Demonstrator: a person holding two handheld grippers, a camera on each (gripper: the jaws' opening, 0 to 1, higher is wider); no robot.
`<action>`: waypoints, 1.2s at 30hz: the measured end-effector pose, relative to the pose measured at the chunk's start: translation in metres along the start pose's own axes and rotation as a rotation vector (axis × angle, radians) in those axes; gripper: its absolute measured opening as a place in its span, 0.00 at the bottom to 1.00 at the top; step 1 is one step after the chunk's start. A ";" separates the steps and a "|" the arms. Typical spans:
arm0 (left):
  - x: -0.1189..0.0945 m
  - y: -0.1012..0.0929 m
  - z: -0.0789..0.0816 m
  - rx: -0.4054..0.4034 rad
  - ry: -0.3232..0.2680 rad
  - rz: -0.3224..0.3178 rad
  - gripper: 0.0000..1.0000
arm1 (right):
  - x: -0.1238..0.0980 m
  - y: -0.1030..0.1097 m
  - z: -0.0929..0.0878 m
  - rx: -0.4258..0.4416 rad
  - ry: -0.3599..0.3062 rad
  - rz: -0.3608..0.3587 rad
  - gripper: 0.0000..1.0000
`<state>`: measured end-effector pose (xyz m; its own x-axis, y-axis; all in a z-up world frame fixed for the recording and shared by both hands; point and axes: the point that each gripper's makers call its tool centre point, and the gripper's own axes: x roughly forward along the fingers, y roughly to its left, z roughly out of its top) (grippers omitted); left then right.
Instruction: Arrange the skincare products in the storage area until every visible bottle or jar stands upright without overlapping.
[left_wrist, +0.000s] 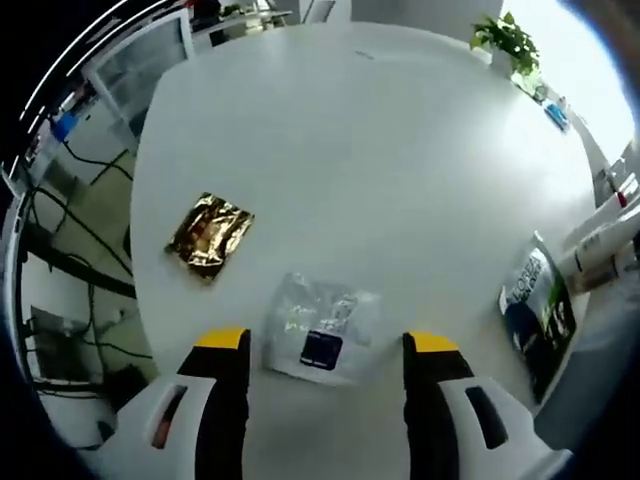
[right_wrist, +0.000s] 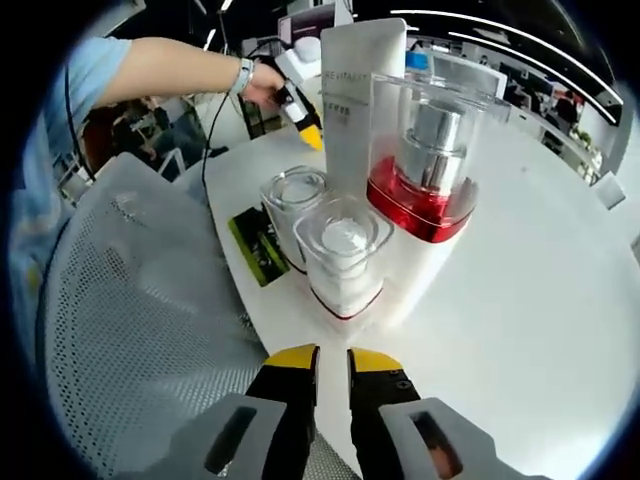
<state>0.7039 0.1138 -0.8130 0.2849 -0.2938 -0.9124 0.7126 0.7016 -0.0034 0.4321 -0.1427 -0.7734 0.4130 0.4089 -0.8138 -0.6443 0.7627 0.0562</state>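
In the left gripper view my left gripper (left_wrist: 327, 348) is open above a clear sachet with a dark label (left_wrist: 322, 325) lying flat on the white table (left_wrist: 360, 150). A gold foil sachet (left_wrist: 210, 232) lies to its left, and a dark and white packet (left_wrist: 538, 308) and white tubes (left_wrist: 602, 246) lie at the right edge. In the right gripper view my right gripper (right_wrist: 333, 362) is shut on nothing, just short of a small clear jar (right_wrist: 345, 248). Behind it stand a second clear jar (right_wrist: 295, 195), a large red-based jar (right_wrist: 420, 150) and a tall white tube (right_wrist: 355, 90), all upright.
A black and green packet (right_wrist: 258, 245) lies flat at the table edge beside the jars. A grey mesh chair (right_wrist: 130, 300) sits close to that edge. A person's hand holds the left gripper (right_wrist: 310, 130) behind the jars. A potted plant (left_wrist: 508, 42) stands at the far side.
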 end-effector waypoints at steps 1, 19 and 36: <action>0.000 -0.002 0.000 0.008 -0.003 -0.004 0.62 | 0.000 0.000 0.000 -0.003 0.000 0.001 0.06; -0.004 -0.017 0.003 0.072 -0.062 -0.035 0.41 | 0.001 0.008 -0.003 -0.030 0.014 0.030 0.03; -0.040 -0.019 -0.005 0.094 -0.123 0.003 0.40 | -0.002 0.031 0.012 -0.116 -0.050 0.114 0.02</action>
<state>0.6762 0.1153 -0.7784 0.3598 -0.3733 -0.8551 0.7667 0.6406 0.0430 0.4187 -0.1137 -0.7629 0.3623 0.5163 -0.7760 -0.7576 0.6481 0.0774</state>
